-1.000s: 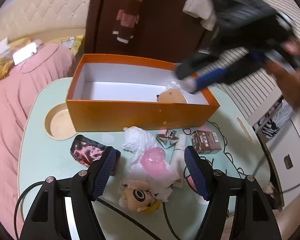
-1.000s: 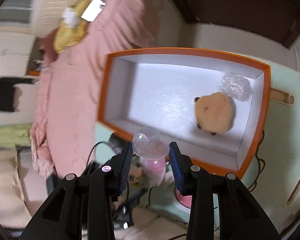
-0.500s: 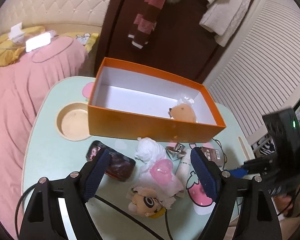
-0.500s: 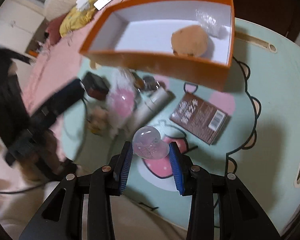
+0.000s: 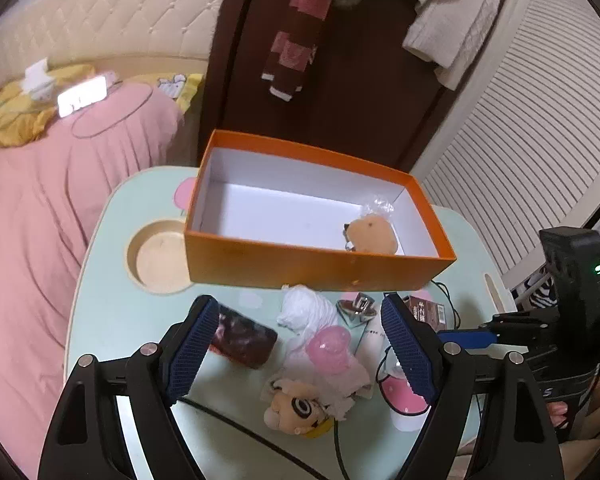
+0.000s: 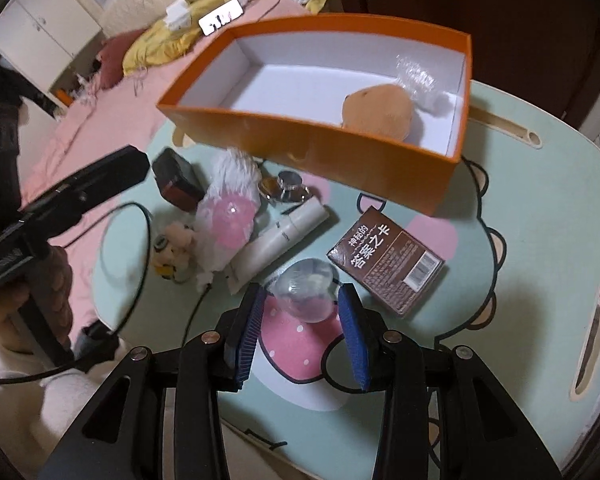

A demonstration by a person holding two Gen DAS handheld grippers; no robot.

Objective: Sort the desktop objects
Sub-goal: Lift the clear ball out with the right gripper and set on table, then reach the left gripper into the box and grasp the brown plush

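Observation:
My right gripper (image 6: 301,296) is shut on a clear capsule half (image 6: 308,294), low over a pink mushroom print near the table's front. A brown card box (image 6: 388,264) and a white tube (image 6: 284,236) lie just beyond it. Behind them the orange box (image 6: 300,136) holds a tan plush (image 6: 380,114) and crumpled clear wrap (image 6: 416,76). My left gripper (image 5: 298,312) hangs open above a pink capsule half (image 5: 328,350), white tissue (image 5: 304,308), a dark red case (image 5: 244,338) and a small plush doll (image 5: 296,404). Nothing is between its fingers.
A silver metal piece (image 5: 356,310) lies by the box's front wall. The mint table (image 5: 112,312) has a round cup recess (image 5: 160,256) at the left. A black cable (image 6: 140,264) crosses the table. A pink bed (image 5: 40,220) borders the left side.
My right gripper has carried the clear capsule half from above the orange box down to the table's front. My left gripper has pulled back and risen a little.

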